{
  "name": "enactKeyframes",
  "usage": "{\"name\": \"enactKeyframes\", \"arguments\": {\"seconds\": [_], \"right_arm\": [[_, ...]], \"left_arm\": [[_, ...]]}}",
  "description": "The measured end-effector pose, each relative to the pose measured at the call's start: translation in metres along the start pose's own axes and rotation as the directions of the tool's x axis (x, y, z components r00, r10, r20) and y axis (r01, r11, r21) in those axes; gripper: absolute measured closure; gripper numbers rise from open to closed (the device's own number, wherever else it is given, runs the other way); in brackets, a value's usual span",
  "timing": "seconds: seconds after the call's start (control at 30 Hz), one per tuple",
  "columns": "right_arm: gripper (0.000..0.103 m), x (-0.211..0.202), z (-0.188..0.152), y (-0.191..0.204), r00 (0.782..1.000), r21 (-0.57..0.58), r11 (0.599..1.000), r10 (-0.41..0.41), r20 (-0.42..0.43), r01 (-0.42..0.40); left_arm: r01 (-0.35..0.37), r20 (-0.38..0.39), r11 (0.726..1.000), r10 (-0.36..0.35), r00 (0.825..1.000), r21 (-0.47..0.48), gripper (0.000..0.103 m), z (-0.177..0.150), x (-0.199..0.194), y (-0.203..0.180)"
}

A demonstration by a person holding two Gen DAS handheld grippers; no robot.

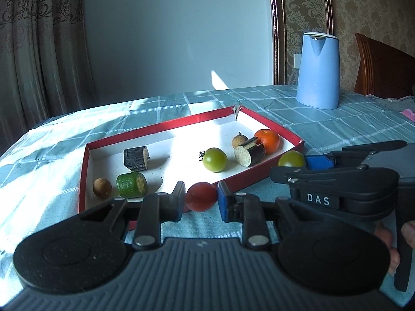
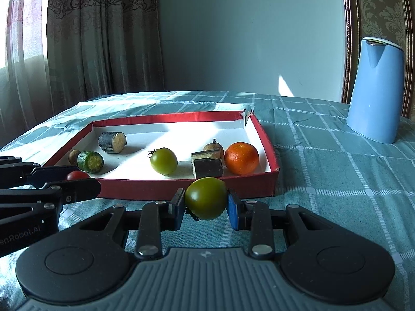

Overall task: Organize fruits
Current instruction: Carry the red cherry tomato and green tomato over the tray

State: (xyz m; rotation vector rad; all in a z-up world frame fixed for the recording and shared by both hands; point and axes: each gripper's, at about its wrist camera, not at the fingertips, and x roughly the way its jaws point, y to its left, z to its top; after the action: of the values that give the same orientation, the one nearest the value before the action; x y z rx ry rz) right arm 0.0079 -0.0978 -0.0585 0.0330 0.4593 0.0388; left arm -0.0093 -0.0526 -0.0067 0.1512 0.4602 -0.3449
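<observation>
Kettle [image 1: 318, 70] behind tray [image 1: 82, 178]; tray wall fronts both tools.

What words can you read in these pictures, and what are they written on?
"DAS": white letters on the black body of the right gripper, seen from the left wrist camera.
"enRobot.AI": pale letters on the black body of the left gripper, at the left edge of the right wrist view; the start is cut off by the frame.
No readable writing shows on the blue kettle, the red box or the fruits.
</observation>
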Motion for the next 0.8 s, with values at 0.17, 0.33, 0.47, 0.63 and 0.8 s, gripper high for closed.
{"name": "enactKeyframes", "arguments": {"seconds": [0.17,0.33,0.47,0.63,0.8], "right_arm": [[0.071,0.005,0.012,0.007,1.000,-0.055,0.999,-0.001,0.014,0.002],[0.071,0.020,0.031,0.011,1.000,-0.088,0.996,-0.006,0.010,0.006],[0.071,0.037,0.045,0.013,1.000,-0.099,0.995,-0.017,0.011,0.018],[0.071,0.060,0.058,0.016,0.999,-0.108,0.993,-0.044,0.004,0.044],[0.071,0.080,0.065,0.014,0.999,-0.087,0.995,-0.048,-0.020,0.046]], "left_arm": [[-0.006,-0.001,1.000,0.006,1.000,-0.012,0.079,0.013,0.013,0.004],[-0.042,-0.035,0.999,0.041,0.999,-0.031,0.079,0.021,0.034,0.009],[-0.059,-0.047,0.997,0.056,0.997,-0.050,0.079,0.028,0.046,0.016],[-0.099,-0.055,0.992,0.095,0.994,-0.073,0.079,0.039,0.067,0.025],[-0.121,-0.087,0.985,0.111,0.990,-0.123,0.079,0.042,0.086,0.038]]}}
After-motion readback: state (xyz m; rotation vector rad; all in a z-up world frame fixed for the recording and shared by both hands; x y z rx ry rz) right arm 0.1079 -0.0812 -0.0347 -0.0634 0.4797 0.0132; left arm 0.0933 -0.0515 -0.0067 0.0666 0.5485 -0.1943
